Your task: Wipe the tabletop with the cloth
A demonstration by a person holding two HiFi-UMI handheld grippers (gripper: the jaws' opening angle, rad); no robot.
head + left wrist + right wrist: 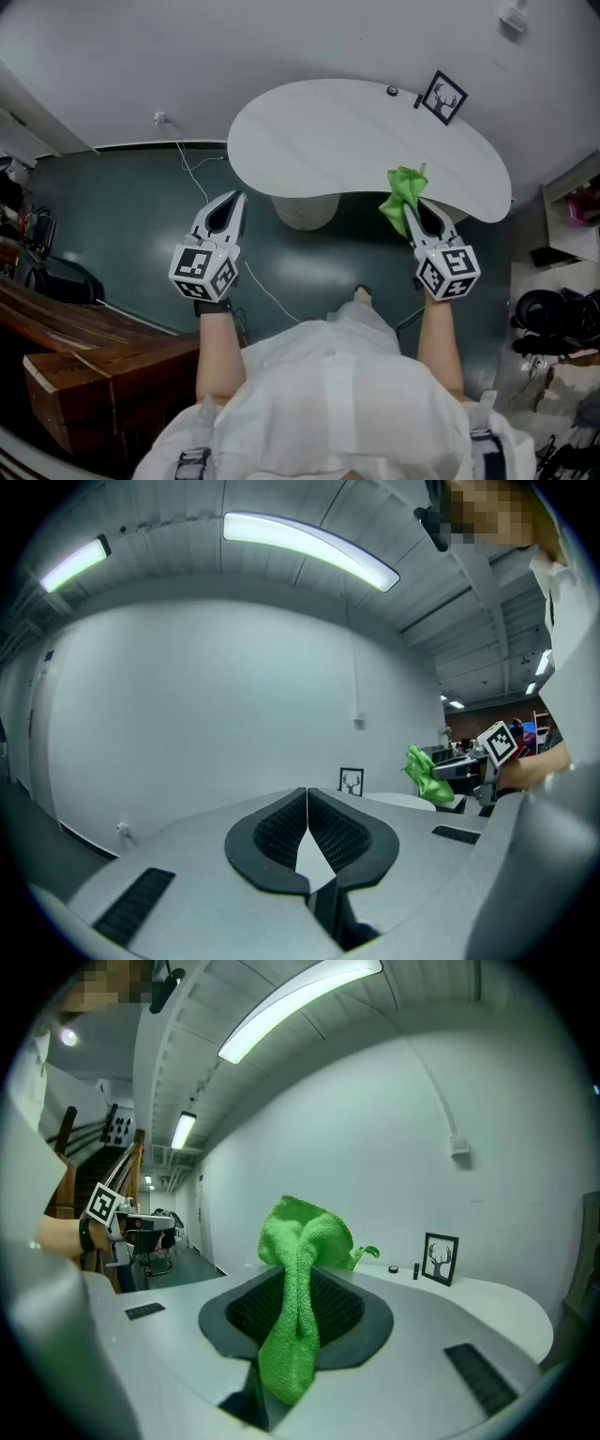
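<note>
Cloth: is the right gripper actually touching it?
Touching. Right gripper view shows the right gripper shut on the green cloth, which bunches out beyond its jaws.

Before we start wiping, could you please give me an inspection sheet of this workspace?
Surface: white tabletop, curved, mostly bare.
Job's things: green cloth, bunched in the right gripper at the tabletop's near edge; whether it touches cannot be told.
Clutter: deer picture and a small dark disc at the far edge.
Grippers: left gripper shut, empty; right gripper shut on the cloth.
Cables: white cable running from the wall across the floor.
Surroundings: dark green floor; wooden furniture on the left; black gear on the right.
</note>
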